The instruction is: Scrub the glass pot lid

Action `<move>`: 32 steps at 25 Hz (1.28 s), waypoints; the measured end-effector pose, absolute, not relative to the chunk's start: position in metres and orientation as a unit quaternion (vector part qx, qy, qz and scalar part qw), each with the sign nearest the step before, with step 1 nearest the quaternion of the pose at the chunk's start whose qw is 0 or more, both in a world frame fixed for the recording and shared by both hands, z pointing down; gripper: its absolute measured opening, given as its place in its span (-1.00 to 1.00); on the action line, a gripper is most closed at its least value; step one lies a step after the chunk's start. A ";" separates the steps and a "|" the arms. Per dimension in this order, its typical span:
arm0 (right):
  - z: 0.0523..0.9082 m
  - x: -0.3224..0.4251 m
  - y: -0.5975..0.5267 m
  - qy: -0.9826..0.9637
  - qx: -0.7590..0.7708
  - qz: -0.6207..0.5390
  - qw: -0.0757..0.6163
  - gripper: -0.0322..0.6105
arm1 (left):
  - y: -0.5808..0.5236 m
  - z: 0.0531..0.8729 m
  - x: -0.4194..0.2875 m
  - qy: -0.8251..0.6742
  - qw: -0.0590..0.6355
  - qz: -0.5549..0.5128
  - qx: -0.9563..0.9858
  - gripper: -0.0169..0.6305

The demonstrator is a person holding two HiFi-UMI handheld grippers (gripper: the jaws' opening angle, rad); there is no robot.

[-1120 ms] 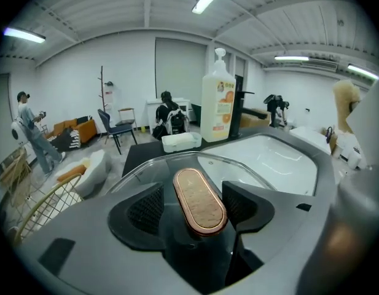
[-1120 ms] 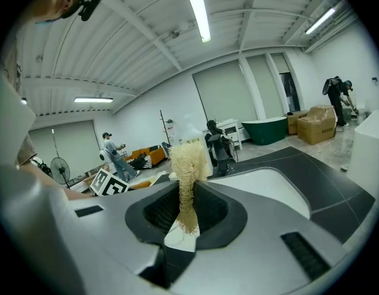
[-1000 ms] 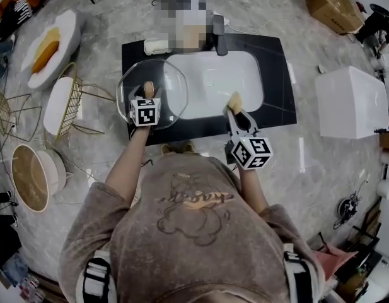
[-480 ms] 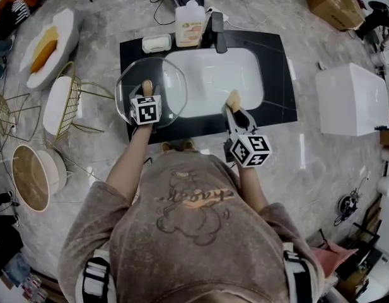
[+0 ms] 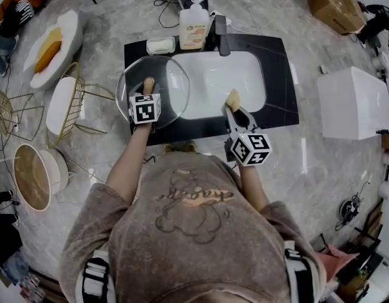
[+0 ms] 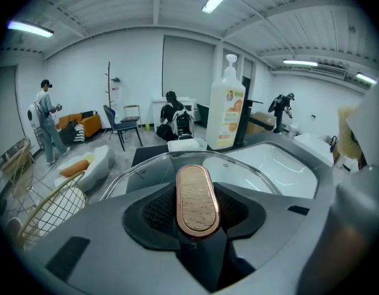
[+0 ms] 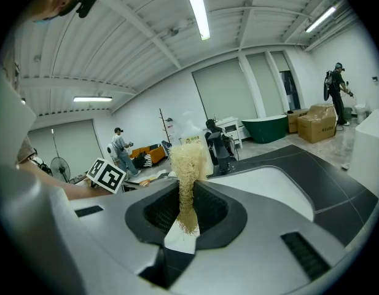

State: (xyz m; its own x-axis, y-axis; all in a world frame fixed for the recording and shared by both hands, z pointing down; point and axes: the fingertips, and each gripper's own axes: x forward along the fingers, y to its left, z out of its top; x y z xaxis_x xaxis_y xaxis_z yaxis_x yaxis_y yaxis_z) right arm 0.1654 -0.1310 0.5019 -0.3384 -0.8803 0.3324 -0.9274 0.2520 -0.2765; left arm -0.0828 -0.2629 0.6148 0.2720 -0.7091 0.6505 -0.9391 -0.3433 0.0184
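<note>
While the round glass pot lid (image 5: 172, 84) overhangs the black counter's (image 5: 279, 81) left edge and the white sink's (image 5: 229, 81) left rim, the basin gives you room on its right. Your left gripper (image 5: 147, 96) has just been closing and now grips the lid's wooden handle (image 6: 197, 200). Your right gripper (image 5: 235, 108) clenches a straw-coloured fibre scrubber (image 5: 232, 98) at the sink's front edge.

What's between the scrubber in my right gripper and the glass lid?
Head view: only the bare white sink basin. The scrubber, held in the right gripper, sits apart from the glass lid.
</note>
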 end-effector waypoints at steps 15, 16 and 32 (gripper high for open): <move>0.493 0.148 -0.144 -0.808 0.551 0.201 0.055 -0.74 | -0.246 0.491 -0.072 -0.455 0.317 0.042 0.831 -0.38; 0.492 0.147 -0.145 -0.810 0.549 0.200 0.054 -0.74 | -0.244 0.484 -0.071 -0.444 0.328 0.022 0.833 -0.38; 0.484 0.123 -0.140 -0.832 0.519 0.188 0.057 -0.74 | -0.195 0.448 -0.058 -0.247 0.554 -0.290 0.740 -0.38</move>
State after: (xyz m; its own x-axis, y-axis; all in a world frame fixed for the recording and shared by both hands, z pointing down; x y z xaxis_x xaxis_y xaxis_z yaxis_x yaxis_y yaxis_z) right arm 0.1233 -0.1398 0.4839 -0.4546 -0.8420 0.2905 -0.8851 0.3903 -0.2536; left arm -0.0582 -0.1947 0.4478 0.7102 -0.6867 -0.1550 -0.0447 -0.2637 0.9636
